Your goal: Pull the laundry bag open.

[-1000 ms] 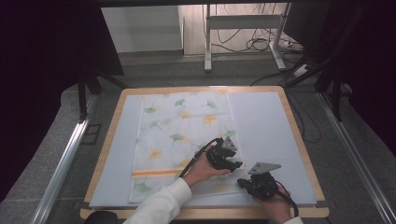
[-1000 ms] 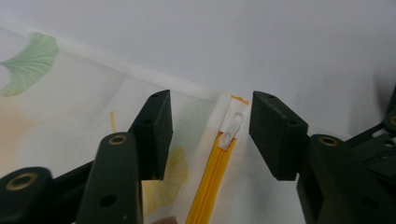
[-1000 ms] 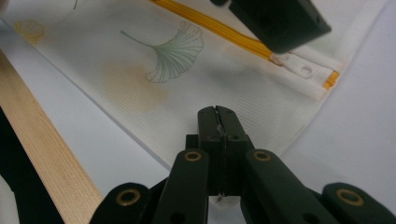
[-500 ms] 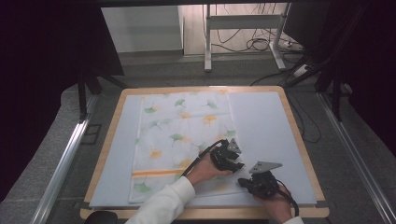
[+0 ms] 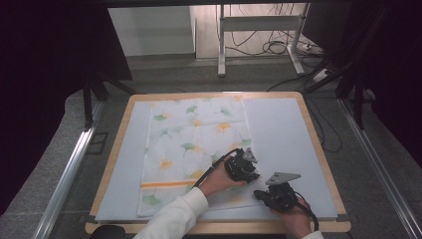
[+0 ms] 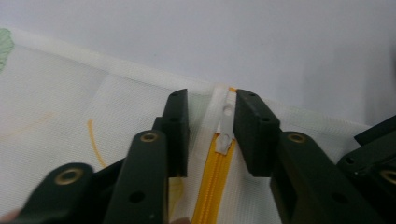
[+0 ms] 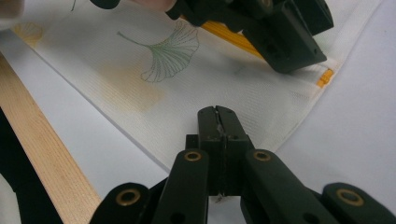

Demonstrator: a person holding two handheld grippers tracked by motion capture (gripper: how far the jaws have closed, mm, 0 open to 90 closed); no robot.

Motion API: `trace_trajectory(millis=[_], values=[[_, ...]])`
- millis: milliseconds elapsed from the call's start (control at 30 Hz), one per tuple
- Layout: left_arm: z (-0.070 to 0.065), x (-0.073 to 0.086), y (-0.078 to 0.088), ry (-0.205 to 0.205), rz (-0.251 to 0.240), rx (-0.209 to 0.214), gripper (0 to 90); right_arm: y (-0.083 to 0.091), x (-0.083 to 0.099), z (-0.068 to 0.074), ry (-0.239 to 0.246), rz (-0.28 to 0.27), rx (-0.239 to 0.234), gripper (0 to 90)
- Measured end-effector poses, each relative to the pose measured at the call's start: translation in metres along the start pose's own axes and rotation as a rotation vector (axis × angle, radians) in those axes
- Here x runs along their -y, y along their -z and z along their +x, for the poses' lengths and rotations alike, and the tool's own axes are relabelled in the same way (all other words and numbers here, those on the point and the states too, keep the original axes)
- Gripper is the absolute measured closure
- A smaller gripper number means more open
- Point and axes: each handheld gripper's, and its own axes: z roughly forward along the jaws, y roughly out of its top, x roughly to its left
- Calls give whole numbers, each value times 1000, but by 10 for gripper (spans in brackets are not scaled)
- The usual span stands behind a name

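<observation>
Zipper pull [image 6: 227, 126], white and small, sits at the end of a yellow zipper [image 6: 210, 179] near the corner of a white cloth cover [image 5: 191, 149] printed with ginkgo leaves, which lies flat on the pale blue mat [image 5: 288, 134] of the tabletop [image 5: 318, 144]. The left gripper [image 6: 211, 128] straddles the pull; its jaws have just been closing, with the pull between them, one pad beside it and the other still apart. The right gripper [image 7: 218, 122] rests at the cover's near edge, its jaws pressed together, seemingly pinching the fabric edge, though the contact is hard to tell.
</observation>
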Motion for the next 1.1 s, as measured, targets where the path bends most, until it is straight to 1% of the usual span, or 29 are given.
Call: trace_trajectory(millis=[133, 167, 267, 333, 367, 400, 433, 500, 567, 633, 700, 767, 800, 900, 933, 1033, 1067, 1100], values=[[0, 0, 0, 30, -4, 8, 770, 0, 0, 0, 0, 0, -1, 894], [1, 0, 0, 32, -4, 9, 781, 0, 0, 0, 0, 1, -2, 894], [1, 1, 2, 22, -3, 13, 822, 0, 0, 0, 1, 1, -1, 894], [0, 1, 3, 19, 1, 9, 832, 0, 0, 0, 0, 0, -4, 894], [0, 1, 3, 8, 5, 1, 834, 0, 0, 0, 0, 0, -4, 894], [-2, 1, 3, 2, -9, -10, 834, 0, 0, -1, 1, 0, -4, 894], [-3, 2, 4, -19, -10, -19, 833, 0, 0, -1, 1, 0, -4, 894], [-4, 3, 5, -25, -30, -25, 828, 0, 0, -1, -1, 0, -6, 894], [-3, 4, 6, -11, -39, -20, 831, 0, 0, -1, -3, 1, -8, 894], [-1, 4, 7, -8, -41, -19, 834, 0, 0, -1, -4, 1, -9, 894], [0, 5, 7, 0, -34, -5, 841, 0, 0, -1, -4, 1, -10, 894], [0, 5, 7, 3, -36, -5, 843, 0, 0, -1, -5, 1, -11, 894], [0, 5, 7, -2, -32, -6, 845, 0, 0, -1, -6, 1, -12, 894], [-1, 5, 6, 0, -32, 6, 846, 0, 0, -1, -5, 1, -11, 894], [-2, 5, 6, -8, -24, 13, 846, 0, 0, -1, -5, 1, -11, 894], [-3, 2, 4, -28, -7, -1, 845, 0, 0, -2, -7, 1, -14, 894], [-4, 1, 2, -22, -6, -1, 845, -1, -1, -2, -5, 2, -13, 894], [-4, 0, 1, -25, -5, -2, 845, -1, -1, -2, -5, 1, -11, 894]])
